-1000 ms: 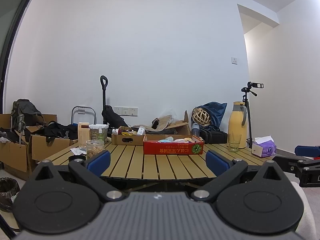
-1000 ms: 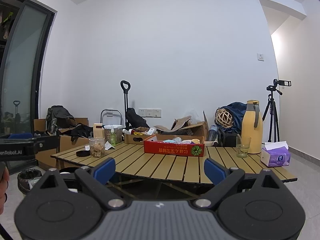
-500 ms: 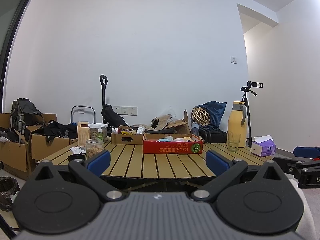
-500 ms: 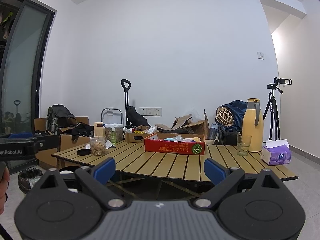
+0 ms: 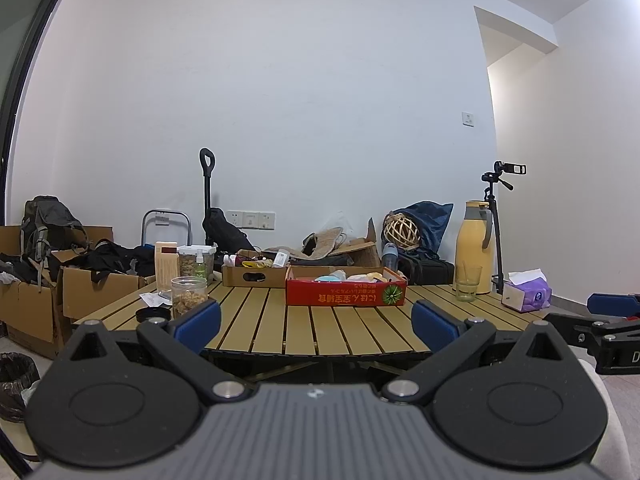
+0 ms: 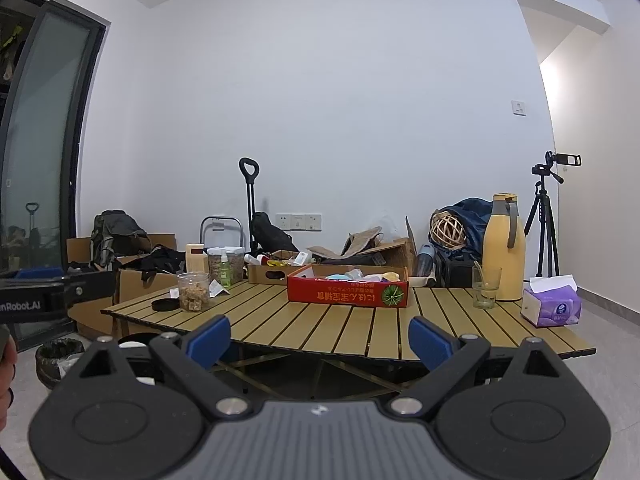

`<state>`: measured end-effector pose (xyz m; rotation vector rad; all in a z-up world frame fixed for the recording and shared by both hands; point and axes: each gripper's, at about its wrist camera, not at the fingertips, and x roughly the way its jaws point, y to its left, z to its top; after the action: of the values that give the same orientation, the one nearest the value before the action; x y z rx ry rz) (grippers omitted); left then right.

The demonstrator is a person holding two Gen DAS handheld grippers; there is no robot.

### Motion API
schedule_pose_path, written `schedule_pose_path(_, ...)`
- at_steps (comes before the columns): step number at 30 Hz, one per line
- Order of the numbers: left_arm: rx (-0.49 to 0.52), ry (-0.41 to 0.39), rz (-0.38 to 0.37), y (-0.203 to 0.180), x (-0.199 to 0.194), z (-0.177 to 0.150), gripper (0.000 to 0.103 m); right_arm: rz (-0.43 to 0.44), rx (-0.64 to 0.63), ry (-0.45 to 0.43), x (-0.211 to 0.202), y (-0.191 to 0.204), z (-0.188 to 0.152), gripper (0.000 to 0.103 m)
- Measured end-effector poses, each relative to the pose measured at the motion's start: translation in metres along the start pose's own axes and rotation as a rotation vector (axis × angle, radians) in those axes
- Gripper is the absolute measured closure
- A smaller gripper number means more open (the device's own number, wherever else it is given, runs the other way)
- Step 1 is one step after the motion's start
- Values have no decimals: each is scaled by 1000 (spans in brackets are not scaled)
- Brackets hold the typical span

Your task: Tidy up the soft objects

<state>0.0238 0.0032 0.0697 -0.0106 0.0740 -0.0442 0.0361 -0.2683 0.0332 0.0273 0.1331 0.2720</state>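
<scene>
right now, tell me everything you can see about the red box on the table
The red box is a shallow, open-topped cardboard tray with white printed characters, seen upside down, and a green round fruit picture at the right end of its front wall. It sits flat near the middle of the slatted wooden table, long side facing the cameras. Soft-looking items in pale blue, white and yellow poke above its rim; their shapes are too small to tell. A brown cardboard box stands just behind its left end. Neither gripper touches it.

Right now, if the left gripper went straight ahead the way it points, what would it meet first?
Probably the near edge of the slatted table, which crosses between the open left gripper fingers; the red box lies farther on. Depth is uncertain.
</scene>
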Motion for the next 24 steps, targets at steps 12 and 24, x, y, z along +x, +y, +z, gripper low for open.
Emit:
schedule_pose_path(12,-1,1,4,-1,-2,-1,0,2,-2,0,0,-1,0,7)
schedule_pose_path(24,-1,3,0,1,1,2,0,1,-3,-3,1,-2,-1,7)
